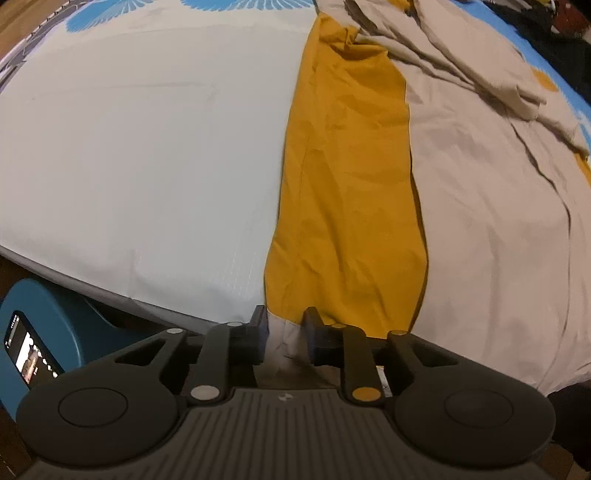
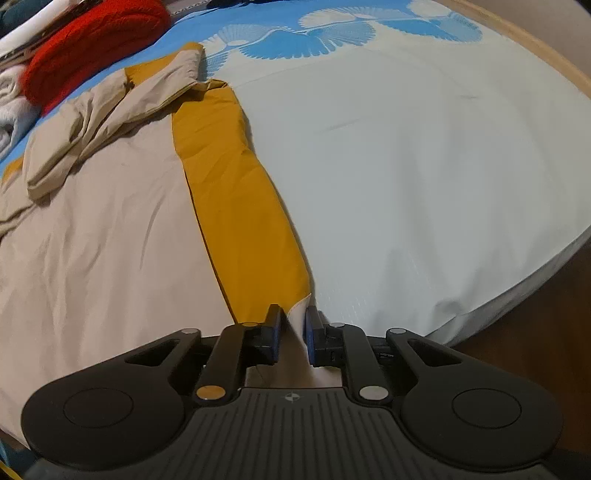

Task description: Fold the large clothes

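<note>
A large beige garment with a mustard-yellow side panel lies spread on the bed, its sleeve crumpled at the far end. My left gripper is at the garment's near edge, its jaws shut on a bunch of pale fabric at the foot of the yellow panel. In the right wrist view the beige garment and its yellow panel run away from me. My right gripper pinches a pale corner of the hem where the yellow panel ends.
The bed's pale sheet with a blue fan print lies bare beside the garment. A red knit item and white cloth sit at the far end. A blue stool holding a phone stands by the bed's edge.
</note>
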Motion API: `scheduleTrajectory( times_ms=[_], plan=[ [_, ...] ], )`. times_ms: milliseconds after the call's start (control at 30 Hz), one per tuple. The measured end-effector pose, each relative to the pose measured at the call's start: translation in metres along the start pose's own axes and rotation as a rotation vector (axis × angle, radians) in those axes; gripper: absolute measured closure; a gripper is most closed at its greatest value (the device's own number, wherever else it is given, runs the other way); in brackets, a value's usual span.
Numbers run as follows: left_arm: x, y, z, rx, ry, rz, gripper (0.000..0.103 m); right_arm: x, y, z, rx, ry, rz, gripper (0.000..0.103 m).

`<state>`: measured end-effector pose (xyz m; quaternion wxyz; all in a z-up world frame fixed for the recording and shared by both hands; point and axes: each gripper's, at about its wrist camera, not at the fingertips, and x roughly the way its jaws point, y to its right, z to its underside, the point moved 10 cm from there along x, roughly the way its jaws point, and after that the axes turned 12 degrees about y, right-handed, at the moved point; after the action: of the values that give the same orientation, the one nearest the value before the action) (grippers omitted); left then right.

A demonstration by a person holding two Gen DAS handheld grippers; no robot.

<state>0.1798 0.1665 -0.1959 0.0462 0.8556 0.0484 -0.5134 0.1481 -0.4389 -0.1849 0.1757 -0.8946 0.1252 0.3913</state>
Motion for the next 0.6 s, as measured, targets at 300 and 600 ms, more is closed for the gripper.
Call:
scheduleTrajectory(
  times_ms=[300,600],
  plan=[
    [-0.007,0.001,0.002,0.034,0.033,0.007,0.096,-0.001,-0.003,-0.001,-0.031,0.007,-0.001,0.096],
    [-0.068,0.025,-0.024,0.107,0.162,0.091,0.099,-0.039,-0.012,-0.030,0.052,0.118,-0.107,0.100]
  ],
)
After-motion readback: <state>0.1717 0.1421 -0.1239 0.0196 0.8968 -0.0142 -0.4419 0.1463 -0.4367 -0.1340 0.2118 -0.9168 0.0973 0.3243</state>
